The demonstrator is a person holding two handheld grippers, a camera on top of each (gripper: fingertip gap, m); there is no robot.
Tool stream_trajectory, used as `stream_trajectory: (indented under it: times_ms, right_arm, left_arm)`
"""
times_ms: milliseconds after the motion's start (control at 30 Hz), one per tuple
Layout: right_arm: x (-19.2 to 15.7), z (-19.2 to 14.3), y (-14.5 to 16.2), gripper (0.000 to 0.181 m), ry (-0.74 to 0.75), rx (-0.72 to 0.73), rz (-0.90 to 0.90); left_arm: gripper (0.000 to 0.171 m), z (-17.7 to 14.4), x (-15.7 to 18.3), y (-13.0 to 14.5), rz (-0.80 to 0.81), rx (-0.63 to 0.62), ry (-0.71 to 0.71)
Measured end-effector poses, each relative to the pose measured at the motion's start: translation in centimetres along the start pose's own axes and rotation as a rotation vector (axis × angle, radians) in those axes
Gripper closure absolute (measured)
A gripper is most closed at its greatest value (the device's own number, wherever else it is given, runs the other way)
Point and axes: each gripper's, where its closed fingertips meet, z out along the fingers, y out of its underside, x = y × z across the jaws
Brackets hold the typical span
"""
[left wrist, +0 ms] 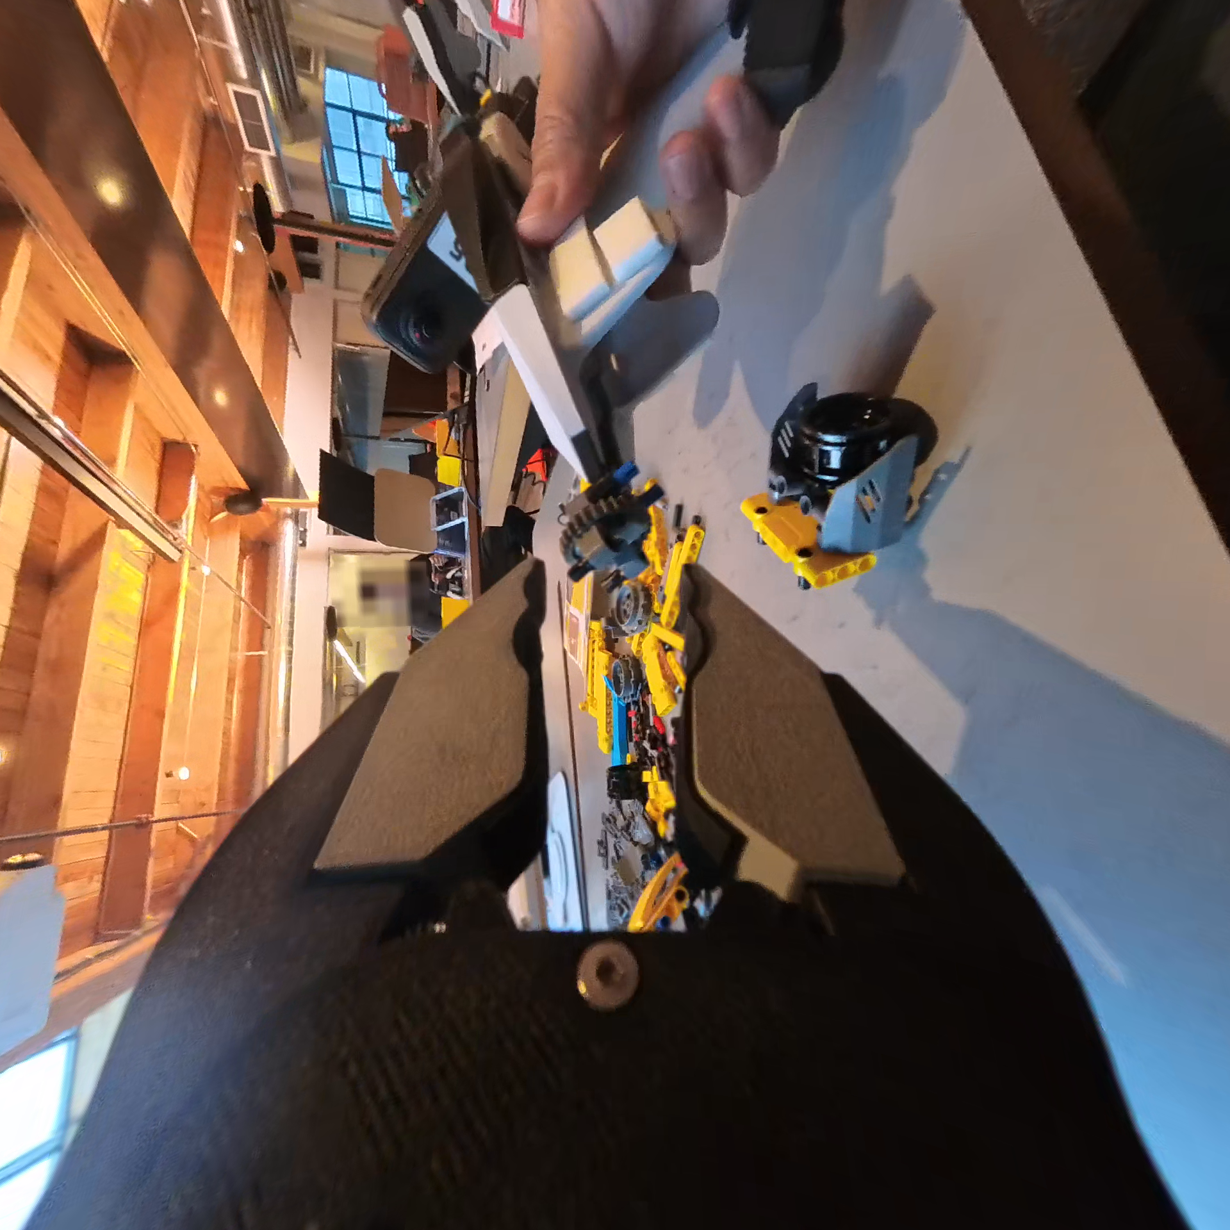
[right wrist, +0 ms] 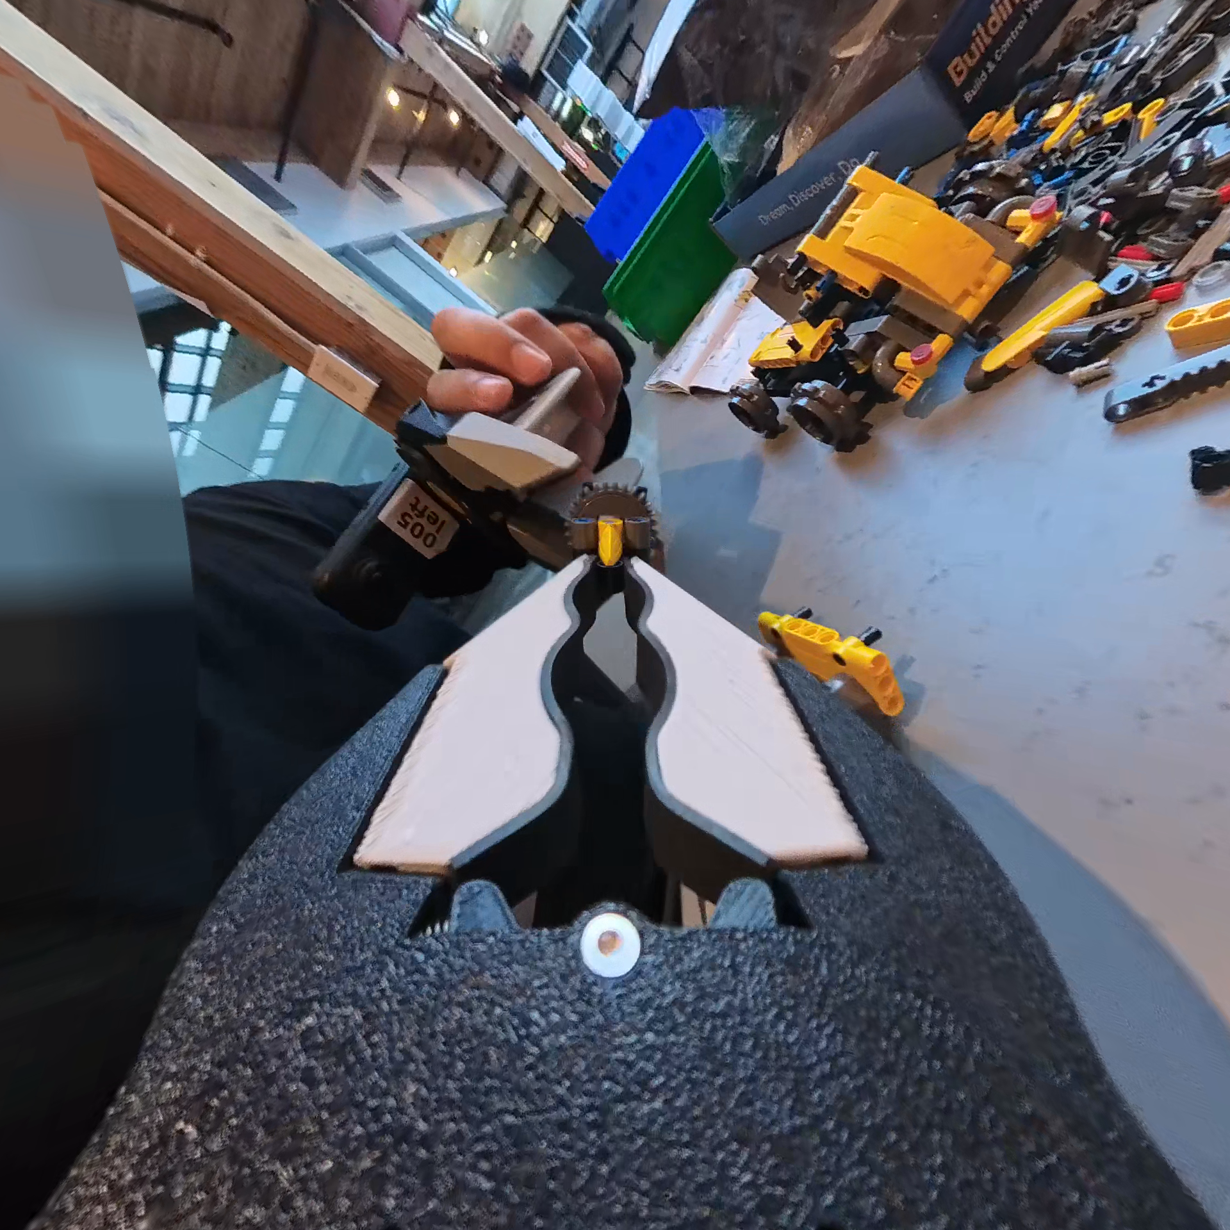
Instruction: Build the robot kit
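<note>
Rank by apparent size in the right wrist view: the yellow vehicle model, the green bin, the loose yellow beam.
1. Yellow vehicle model
2. Green bin, though it stands farther away
3. Loose yellow beam

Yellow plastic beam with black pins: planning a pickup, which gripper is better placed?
Left, probably. The left gripper is open and empty, the yellow beam just ahead; the right gripper is shut on a grey toothed gear assembly.
</note>
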Motion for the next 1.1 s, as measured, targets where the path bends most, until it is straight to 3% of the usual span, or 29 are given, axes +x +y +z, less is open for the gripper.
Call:
stream_trajectory:
  times_ms: [133, 333, 467, 600, 833, 933, 1100]
  right_arm:
    - [-0.8, 0.0, -0.4, 0.174, -0.074, 0.037, 0.053]
    - [-0.9, 0.1, -0.2, 0.174, -0.133, 0.066, 0.133]
    - [-1.0, 0.1, -0.7, 0.174, -0.161, 0.109, 0.151]
    - [-0.7, 0.0, -1.4, 0.174, -0.124, 0.155, 0.122]
    - [-1.4, -0.2, -2.6, 0.174, -0.054, 0.217, -0.056]
    - [-2.1, -0.2, -2.9, 0.175, -0.036, 0.237, -0.165]
    - [-3.3, 0.1, -2.9, 0.174, -0.004, 0.262, -0.347]
  left_arm:
    - [0.137, 0.4, -1.0, 0.1, -0.098, -0.011, -0.061]
    - [0.146, 0.6, -1.0, -0.1, -0.039, -0.001, -0.096]
    - [0.146, 0.6, -1.3, 0.0, -0.203, 0.011, -0.042]
    - [0.146, 1.0, -1.3, 0.5, -0.486, 0.027, 0.044]
    - [0.147, 0.9, -2.3, 0.2, -1.208, 0.186, 0.298]
    - [0.147, 0.4, -2.8, -0.5, -1.477, 0.288, 0.479]
    - [0.148, -0.9, -3.8, -1.6, -1.93, 0.536, 0.901]
